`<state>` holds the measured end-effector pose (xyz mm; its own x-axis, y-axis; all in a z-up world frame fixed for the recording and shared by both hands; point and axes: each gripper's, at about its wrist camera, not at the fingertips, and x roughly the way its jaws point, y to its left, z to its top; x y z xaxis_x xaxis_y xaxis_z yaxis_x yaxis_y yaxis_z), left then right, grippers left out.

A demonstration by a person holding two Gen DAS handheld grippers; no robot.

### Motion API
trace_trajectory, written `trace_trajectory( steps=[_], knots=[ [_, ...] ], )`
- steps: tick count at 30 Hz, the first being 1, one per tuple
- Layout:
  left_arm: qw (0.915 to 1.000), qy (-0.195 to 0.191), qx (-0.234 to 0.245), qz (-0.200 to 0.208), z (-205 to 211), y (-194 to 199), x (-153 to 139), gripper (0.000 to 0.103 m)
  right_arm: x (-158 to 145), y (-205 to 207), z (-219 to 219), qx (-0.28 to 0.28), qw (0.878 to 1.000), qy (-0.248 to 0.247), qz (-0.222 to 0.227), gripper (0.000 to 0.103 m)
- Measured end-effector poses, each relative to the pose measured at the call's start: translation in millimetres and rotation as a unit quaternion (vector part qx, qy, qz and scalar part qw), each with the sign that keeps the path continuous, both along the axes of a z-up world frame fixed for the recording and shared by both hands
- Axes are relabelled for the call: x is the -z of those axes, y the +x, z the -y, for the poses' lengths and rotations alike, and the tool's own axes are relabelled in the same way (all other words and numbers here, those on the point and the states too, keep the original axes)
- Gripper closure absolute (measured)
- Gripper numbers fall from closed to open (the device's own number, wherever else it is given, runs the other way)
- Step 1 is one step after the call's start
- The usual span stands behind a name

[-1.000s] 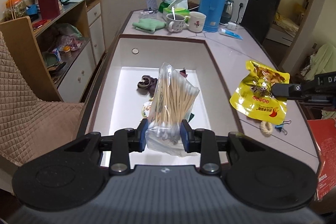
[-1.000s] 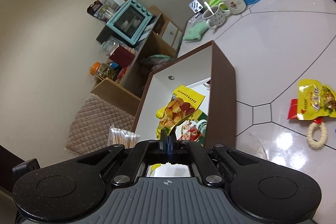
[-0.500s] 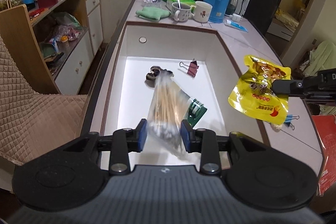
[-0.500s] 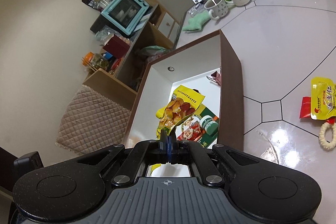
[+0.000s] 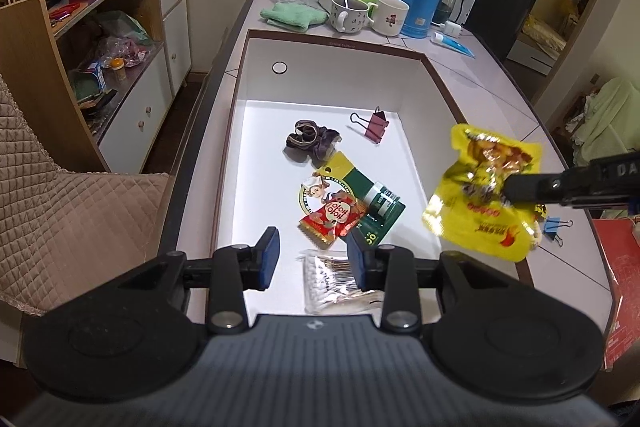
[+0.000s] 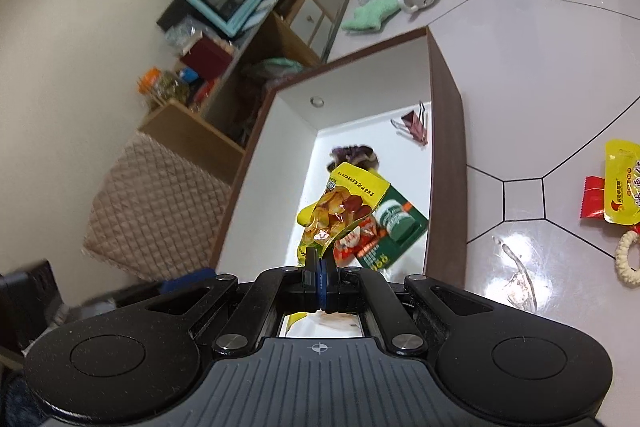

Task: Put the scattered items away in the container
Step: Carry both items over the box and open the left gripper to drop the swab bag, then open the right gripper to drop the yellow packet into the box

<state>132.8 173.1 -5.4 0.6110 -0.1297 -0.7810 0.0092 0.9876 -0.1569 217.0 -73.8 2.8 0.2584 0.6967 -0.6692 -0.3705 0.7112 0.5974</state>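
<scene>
While the left claw (image 5: 313, 259) gapes wide and empty over the near end of the white, brown-rimmed rectangular container (image 5: 436, 83), the clear plastic bag of cotton swabs (image 5: 334, 281) lies on the floor just below it. Right claw (image 6: 321, 269) is pinched tight on the yellow foil snack pouch (image 6: 344, 205), hanging above the container's right wall; the drop lies leftward, over the interior. Farther right, a second yellow packet (image 6: 624, 193) waits on the table (image 6: 520, 67).

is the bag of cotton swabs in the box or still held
In the box. The cotton swab bag lies flat on the white box floor, below the left gripper, whose jaws stand apart around nothing.
</scene>
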Motion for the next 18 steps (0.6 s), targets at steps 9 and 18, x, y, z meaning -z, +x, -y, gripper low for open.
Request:
trace_trajectory(
  steps=[9,18],
  knots=[
    [0.9999,-0.016,0.003,0.000,-5.3,1.6,0.1,0.069,7.8,-8.4,-23.5,-0.035,0.993,-0.108,0.038,0.103],
    [0.9997,-0.021,0.013,-0.004,-1.0,5.0,1.2,0.069,2.0,-9.4,-15.2,-0.006,0.992,-0.116,0.042,0.103]
  ],
)
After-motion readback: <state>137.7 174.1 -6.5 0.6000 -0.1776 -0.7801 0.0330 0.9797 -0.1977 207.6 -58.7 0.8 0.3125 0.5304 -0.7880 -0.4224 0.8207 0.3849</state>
